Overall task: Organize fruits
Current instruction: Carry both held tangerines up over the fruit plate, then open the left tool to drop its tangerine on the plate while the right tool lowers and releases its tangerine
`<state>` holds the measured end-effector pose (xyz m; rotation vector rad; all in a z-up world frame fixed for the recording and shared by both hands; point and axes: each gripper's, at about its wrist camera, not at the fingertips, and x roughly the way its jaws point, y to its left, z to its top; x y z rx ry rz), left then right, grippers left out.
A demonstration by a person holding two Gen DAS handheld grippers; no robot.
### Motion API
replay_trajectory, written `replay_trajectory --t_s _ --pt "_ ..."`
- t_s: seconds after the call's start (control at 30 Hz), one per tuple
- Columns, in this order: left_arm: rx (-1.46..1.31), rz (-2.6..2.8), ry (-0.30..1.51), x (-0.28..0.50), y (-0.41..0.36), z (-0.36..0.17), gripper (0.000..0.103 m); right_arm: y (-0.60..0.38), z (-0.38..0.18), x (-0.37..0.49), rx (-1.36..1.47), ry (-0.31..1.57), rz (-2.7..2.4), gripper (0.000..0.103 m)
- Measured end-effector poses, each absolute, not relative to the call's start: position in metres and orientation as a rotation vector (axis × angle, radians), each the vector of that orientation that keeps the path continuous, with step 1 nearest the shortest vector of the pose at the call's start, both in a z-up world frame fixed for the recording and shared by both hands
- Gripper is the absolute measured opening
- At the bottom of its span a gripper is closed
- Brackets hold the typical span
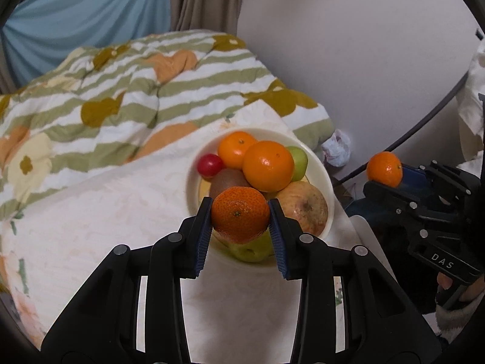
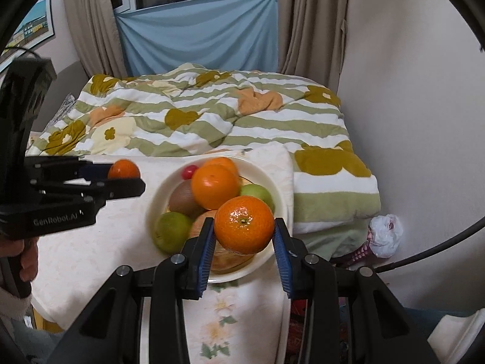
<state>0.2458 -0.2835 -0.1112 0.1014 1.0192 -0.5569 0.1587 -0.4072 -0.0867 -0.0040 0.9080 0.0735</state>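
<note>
A dark-orange, pebbly-skinned mandarin (image 1: 240, 214) sits clamped between the blue ribbed pads of the left gripper (image 1: 240, 227), held above the near side of a round cream-white bowl (image 1: 326, 176). A second, brighter orange mandarin (image 2: 244, 224) is pinched the same way in the right gripper (image 2: 244, 239), also over the bowl's near edge. Each gripper shows in the other's view, off to the side of the bowl with its mandarin between its fingers.

In the bowl lie two smooth oranges (image 1: 268, 166) stacked at the middle and far side, a small red round fruit (image 1: 209, 164) at the far left, a brown fuzzy kiwi (image 2: 182, 197) on the left, a green apple (image 2: 171, 231) at the near left, another green fruit (image 2: 257, 193) on the right, and a yellowish-brown blotched apple (image 1: 306, 204).

The bowl rests on a white cloth with faint floral print (image 2: 91, 242) covering the bed's near part. Beyond it lies a rumpled quilt striped green and white with olive and peach flowers (image 2: 212, 115). Past the quilt hang a light-blue sheet (image 2: 197, 36) and beige curtains (image 2: 312, 15). A crumpled white plastic bag (image 2: 383, 235) lies right of the bed, by the white wall.
</note>
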Motion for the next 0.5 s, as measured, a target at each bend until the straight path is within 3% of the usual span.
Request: replay_trajectory --t_s 0.5 --pt "0.114 -0.607 1.118 0.264 -0.31 -0.149 0.043 -0.425 -0.104 0.167 0.047 0.937 0.04 0.035"
